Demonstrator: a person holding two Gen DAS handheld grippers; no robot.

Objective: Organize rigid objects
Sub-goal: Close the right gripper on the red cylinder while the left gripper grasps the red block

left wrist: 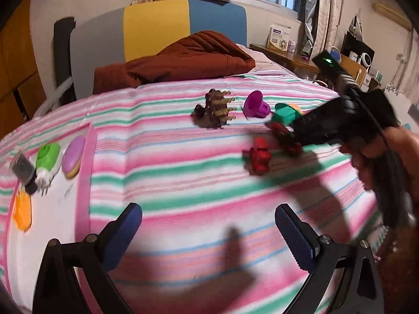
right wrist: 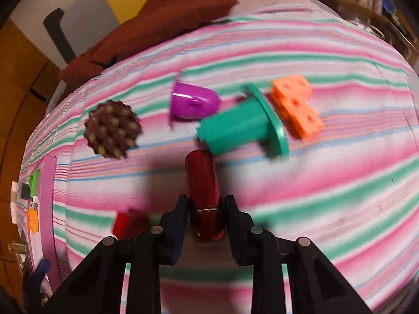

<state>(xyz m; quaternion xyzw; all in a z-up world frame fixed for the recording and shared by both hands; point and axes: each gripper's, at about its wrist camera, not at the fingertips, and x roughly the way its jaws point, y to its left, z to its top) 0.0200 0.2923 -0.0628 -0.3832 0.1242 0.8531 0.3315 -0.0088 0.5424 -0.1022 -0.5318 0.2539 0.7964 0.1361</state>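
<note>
A dark red cylinder (right wrist: 203, 183) with a gold band lies along the striped bedspread (right wrist: 340, 183), and my right gripper (right wrist: 207, 209) is shut on it near the band. The same cylinder (left wrist: 285, 138) shows in the left wrist view under the black right gripper body. Beyond it lie a teal flanged piece (right wrist: 243, 128), a purple cup (right wrist: 192, 103), an orange block piece (right wrist: 296, 107) and a brown studded disc (right wrist: 112, 129). A red toy (left wrist: 259, 157) sits to the left of the cylinder. My left gripper (left wrist: 208, 225) is open over bare bedspread.
A pink-rimmed white tray (left wrist: 85, 172) at the left holds a purple oval (left wrist: 73, 161), a green piece (left wrist: 47, 158), a dark box (left wrist: 22, 167) and an orange piece (left wrist: 22, 212). A brown quilt (left wrist: 178, 60) lies at the bed's head. A hand (left wrist: 371, 162) holds the right gripper.
</note>
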